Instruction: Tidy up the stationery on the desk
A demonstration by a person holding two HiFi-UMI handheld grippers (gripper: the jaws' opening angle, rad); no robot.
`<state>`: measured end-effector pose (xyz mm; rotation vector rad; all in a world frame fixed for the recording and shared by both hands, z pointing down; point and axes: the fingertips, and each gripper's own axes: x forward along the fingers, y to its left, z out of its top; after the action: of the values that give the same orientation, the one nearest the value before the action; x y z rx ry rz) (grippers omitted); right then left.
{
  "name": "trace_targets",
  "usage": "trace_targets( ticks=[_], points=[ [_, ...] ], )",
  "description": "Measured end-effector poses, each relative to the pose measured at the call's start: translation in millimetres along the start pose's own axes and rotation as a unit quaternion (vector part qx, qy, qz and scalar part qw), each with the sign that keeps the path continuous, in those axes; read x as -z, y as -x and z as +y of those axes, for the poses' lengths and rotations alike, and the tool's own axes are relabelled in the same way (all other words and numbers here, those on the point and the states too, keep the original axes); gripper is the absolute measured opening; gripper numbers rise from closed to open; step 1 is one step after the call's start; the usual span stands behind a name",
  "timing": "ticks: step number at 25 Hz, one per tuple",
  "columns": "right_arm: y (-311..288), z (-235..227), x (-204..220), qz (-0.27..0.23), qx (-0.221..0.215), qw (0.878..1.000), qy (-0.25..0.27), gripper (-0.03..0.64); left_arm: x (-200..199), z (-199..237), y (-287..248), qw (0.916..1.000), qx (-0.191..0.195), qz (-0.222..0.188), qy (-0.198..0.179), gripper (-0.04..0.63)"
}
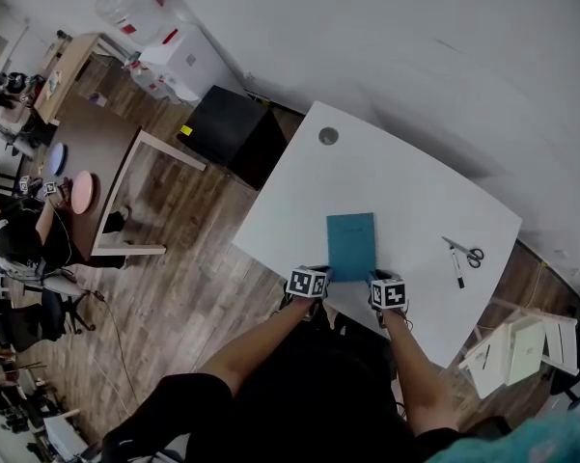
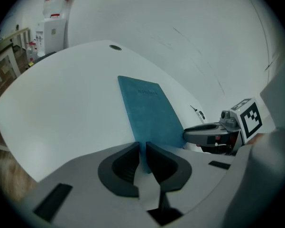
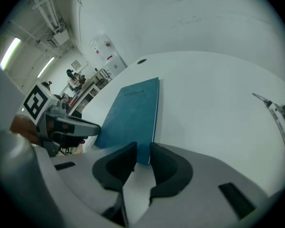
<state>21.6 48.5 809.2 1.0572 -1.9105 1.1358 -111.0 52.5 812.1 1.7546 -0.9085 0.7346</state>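
Left hand-held gripper (image 2: 142,150) and right hand-held gripper (image 3: 143,152) pinch teal notebook (image 1: 351,244), lettering illegible.

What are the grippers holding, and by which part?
Both hold the teal notebook by its near edge: left gripper at its left corner, right gripper at its right corner.

open-plan office, shared floor

a white desk (image 1: 299,201) with a round cable hole (image 1: 328,136) stands by a plain white wall on wood-look flooring (image 1: 174,297). at the upper left of the head view are a water cooler (image 1: 179,61) and a black cabinet (image 1: 234,131). at the left edge a person (image 1: 19,244) sits near a wheeled chair (image 1: 53,312). strip lights (image 3: 12,51) show at the upper left of the right gripper view.
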Motion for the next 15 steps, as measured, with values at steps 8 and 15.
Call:
trace_targets(
  ticks=[8,15],
  points=[
    [-29,49,-8,0.011,-0.01,1.0,-0.018,0.098,-40,55,16,0.9998,-0.001,0.001,-0.022,0.052],
    [-55,73,-43,0.013,0.013,0.999,-0.05,0.098,-81,93,22,0.9984,0.008,0.006,-0.055,0.052]
  ],
)
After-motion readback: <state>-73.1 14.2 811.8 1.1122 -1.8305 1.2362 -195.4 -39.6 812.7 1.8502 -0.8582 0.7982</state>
